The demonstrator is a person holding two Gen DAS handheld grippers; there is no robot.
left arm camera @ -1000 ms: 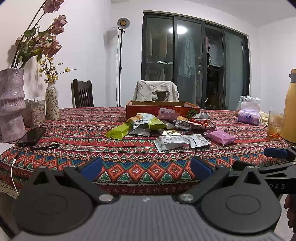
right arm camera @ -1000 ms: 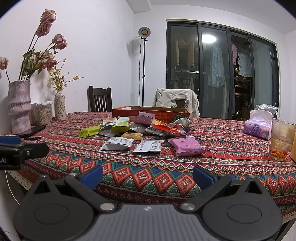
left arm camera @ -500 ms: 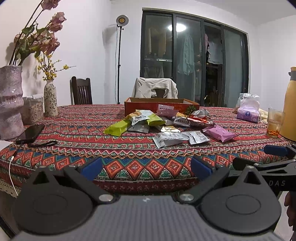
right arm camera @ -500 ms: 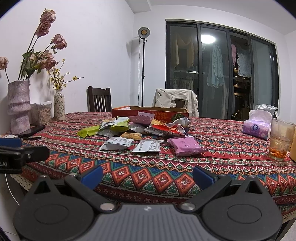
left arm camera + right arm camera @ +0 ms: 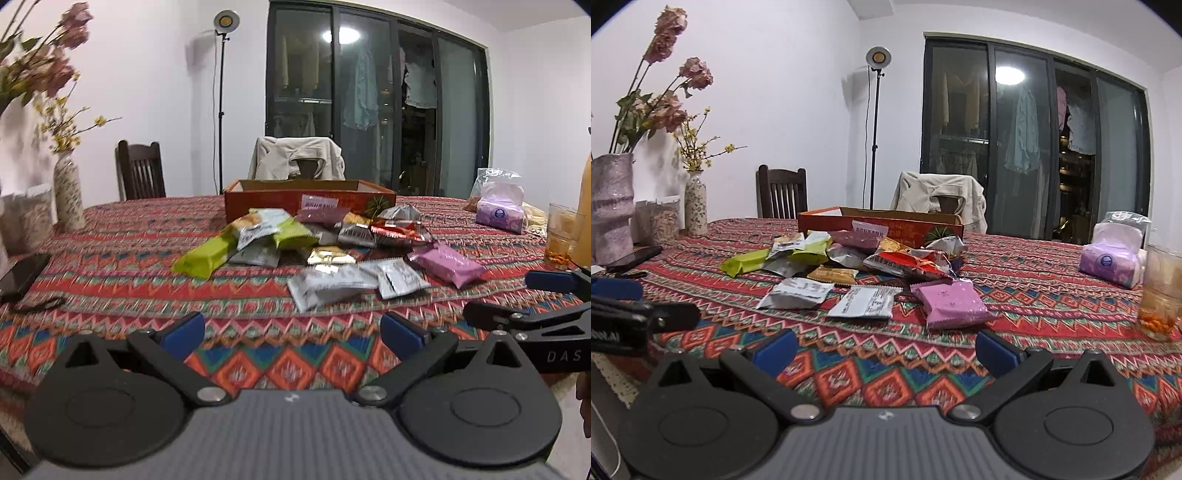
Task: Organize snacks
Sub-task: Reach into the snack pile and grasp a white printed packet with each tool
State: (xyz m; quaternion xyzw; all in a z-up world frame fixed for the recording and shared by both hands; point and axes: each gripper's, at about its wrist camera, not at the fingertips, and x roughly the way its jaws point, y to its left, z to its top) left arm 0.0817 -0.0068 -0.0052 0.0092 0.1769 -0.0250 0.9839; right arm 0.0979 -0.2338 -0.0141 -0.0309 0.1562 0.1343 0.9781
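Note:
Several snack packets lie in a loose pile on the patterned tablecloth [image 5: 110,280], in front of an orange cardboard box [image 5: 310,201]. Among them are a lime-green packet [image 5: 207,254], a silver packet [image 5: 325,284] and a pink packet [image 5: 448,264]. The right wrist view shows the same box [image 5: 882,225], green packet [image 5: 746,262], silver packet [image 5: 796,293], white packet [image 5: 866,302] and pink packet [image 5: 951,302]. My left gripper [image 5: 291,332] is open and empty over the table's near edge. My right gripper [image 5: 884,349] is open and empty, near the pink packet.
A phone [image 5: 20,275], a small vase [image 5: 68,192] and a large vase [image 5: 611,214] stand at the left. A tissue pack [image 5: 1112,260] and a glass [image 5: 1161,291] stand at the right. Chairs [image 5: 781,194] are behind the table.
Both grippers have moved forward toward the table and the snack pile, which looks larger and closer. Both stay open and empty.

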